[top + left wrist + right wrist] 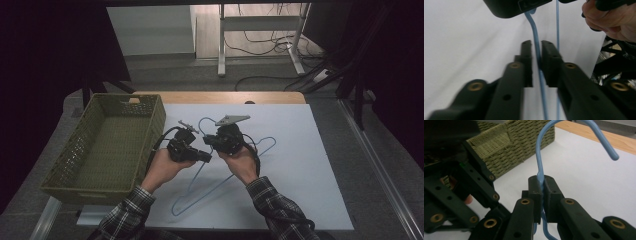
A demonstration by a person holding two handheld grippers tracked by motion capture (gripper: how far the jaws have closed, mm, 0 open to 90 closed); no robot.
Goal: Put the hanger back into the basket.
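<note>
- My right gripper (541, 202) is clamped on the blue hanger (539, 157): in the right gripper view its fingers (535, 195) are pressed together with the wire neck pinched between them, just below the hook, which curls up and over toward the desk's far edge.
- My left gripper (537, 65) has its fingers (527, 62) nearly together around the hanger's wire (535, 37). In the left gripper view the wire runs straight through the narrow slot between them. I cannot tell whether they actually press on it or merely straddle it.
- From the high view both grippers sit close together near the middle of the desk (310, 165), left gripper (192, 150) just beside right gripper (220, 140), each held in a hand (162, 167) coming up from the desk's near edge in plaid sleeves (280, 205).
- The hanger (200, 192) spreads across the white sheet covering the desk: one corner points toward the near edge, another reaches toward the right edge, and the hook (202, 122) is at the far side of the grippers.
- A green woven basket (70, 165) stands at the desk's left edge, just beside my left hand. As far as I can see into it, it holds nothing.
- A strip of bare wood (270, 97) shows along the desk's far edge beyond the sheet.
</note>
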